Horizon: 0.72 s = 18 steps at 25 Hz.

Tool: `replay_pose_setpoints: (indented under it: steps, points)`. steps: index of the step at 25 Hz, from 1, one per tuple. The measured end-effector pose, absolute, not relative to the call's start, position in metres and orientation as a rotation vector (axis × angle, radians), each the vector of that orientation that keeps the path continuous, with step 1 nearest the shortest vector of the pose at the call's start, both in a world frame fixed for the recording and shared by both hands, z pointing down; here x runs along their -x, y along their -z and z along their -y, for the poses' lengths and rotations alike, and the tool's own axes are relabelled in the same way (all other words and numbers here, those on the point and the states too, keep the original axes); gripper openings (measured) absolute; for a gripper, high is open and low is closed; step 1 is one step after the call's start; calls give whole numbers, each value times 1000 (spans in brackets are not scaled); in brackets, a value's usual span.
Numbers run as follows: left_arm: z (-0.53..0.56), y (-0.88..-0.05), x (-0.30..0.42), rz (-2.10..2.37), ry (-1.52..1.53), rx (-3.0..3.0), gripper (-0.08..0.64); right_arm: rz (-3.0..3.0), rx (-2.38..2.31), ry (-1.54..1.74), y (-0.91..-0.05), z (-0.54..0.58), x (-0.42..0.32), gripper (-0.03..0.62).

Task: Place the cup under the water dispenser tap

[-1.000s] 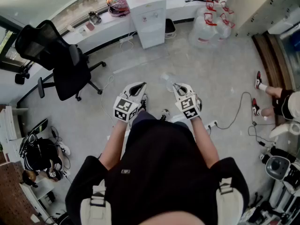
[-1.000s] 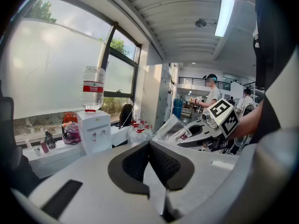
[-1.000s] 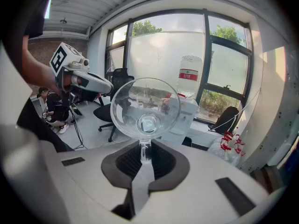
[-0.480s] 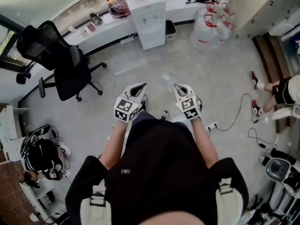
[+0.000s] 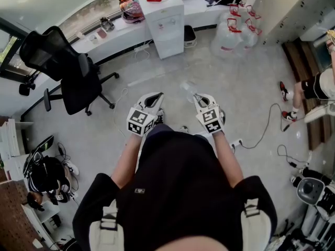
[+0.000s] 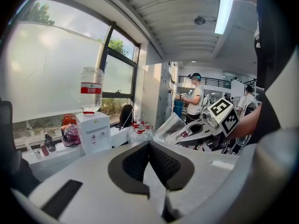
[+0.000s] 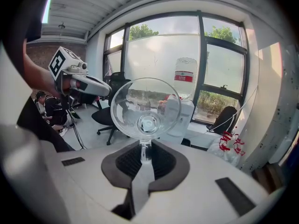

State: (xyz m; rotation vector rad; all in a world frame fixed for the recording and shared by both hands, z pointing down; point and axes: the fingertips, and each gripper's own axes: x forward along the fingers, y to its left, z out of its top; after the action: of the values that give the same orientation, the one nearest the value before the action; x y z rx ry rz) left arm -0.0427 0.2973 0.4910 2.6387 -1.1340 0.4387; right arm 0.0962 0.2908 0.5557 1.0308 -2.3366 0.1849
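A white water dispenser stands at the far side of the grey floor, against a long ledge below the window. Near the person, the left gripper and right gripper both point toward it — a clear cup sticks out from the right one's tip. A black office chair sits far left. Large clear water bottles cluster just right of the water dispenser — well apart from the cup.
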Motion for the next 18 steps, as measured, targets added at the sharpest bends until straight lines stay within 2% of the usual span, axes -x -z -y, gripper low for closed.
replay_pose_setpoints:
  steps: [18]
  points:
    - [-280, -500, 51, 1134, -433, -2604, -2, 2312, -1030, -209, -561, -274, -97, 14]
